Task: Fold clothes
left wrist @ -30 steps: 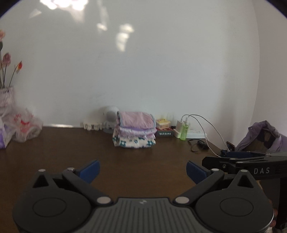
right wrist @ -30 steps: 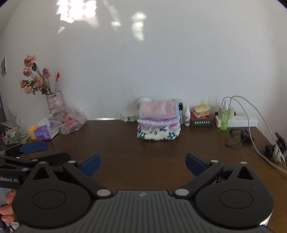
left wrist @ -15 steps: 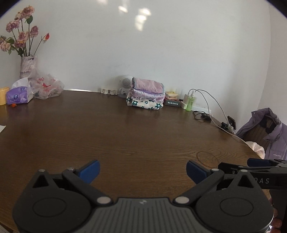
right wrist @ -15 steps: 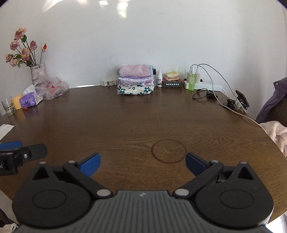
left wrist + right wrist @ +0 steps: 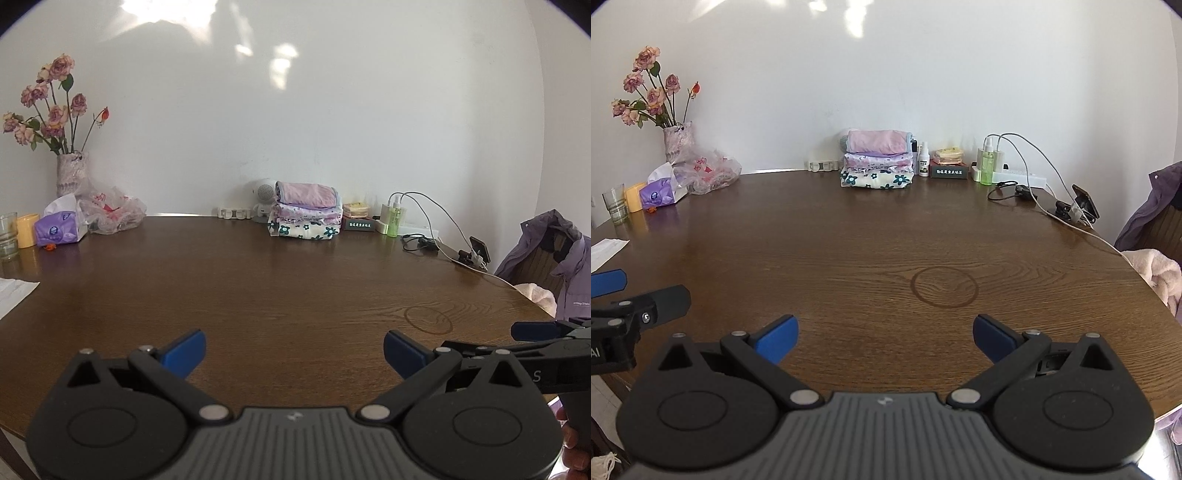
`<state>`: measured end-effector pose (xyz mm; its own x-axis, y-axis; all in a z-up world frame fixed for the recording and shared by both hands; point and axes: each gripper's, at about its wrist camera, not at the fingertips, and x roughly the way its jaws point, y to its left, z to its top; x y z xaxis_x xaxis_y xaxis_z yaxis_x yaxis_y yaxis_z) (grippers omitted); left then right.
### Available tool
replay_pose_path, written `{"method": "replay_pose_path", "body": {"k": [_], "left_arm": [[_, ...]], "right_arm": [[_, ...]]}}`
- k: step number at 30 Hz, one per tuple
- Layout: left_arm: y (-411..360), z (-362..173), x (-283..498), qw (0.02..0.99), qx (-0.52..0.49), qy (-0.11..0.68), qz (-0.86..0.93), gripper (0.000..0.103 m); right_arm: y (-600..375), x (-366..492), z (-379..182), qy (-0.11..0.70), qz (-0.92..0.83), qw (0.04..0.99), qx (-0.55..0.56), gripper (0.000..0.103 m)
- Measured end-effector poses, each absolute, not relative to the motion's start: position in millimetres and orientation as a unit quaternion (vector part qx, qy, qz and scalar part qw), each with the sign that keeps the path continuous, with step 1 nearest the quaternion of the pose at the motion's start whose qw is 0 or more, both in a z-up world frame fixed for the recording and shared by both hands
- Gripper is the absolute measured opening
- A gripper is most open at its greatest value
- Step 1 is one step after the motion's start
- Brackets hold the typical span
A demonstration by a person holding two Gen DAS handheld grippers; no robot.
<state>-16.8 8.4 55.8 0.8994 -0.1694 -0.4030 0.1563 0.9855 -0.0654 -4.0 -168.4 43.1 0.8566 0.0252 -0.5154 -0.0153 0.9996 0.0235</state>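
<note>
A stack of folded clothes (image 5: 304,214) lies at the far edge of the round brown table (image 5: 277,288), pink piece on top and flowered piece at the bottom; it also shows in the right wrist view (image 5: 877,162). My left gripper (image 5: 293,350) is open and empty over the table's near edge. My right gripper (image 5: 885,338) is open and empty beside it. A pale pink cloth (image 5: 1160,273) hangs at the table's right edge, by a purple jacket (image 5: 554,258) on a chair.
A vase of roses (image 5: 677,142), a plastic bag (image 5: 709,170), a tissue pack (image 5: 661,192), a yellow cup and a glass (image 5: 615,208) stand at the far left. A green bottle (image 5: 988,166), a power strip, cables and a phone holder (image 5: 1082,203) sit at the far right. White paper (image 5: 13,295) lies at the left edge.
Both grippers have pulled back from the folded stack toward the table's near edge. The stack now looks small and far. Both stay open and empty.
</note>
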Motion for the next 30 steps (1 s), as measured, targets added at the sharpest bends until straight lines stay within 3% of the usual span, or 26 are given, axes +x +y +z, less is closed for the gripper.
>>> {"method": "replay_pose_path", "body": {"k": [30], "left_arm": [[8.8, 43.1, -3.6, 0.967, -0.018, 0.243, -0.075, 0.103]], "right_arm": [[-165.7, -3.7, 42.3, 0.274, 0.010, 0.961, 0.009, 0.103]]}}
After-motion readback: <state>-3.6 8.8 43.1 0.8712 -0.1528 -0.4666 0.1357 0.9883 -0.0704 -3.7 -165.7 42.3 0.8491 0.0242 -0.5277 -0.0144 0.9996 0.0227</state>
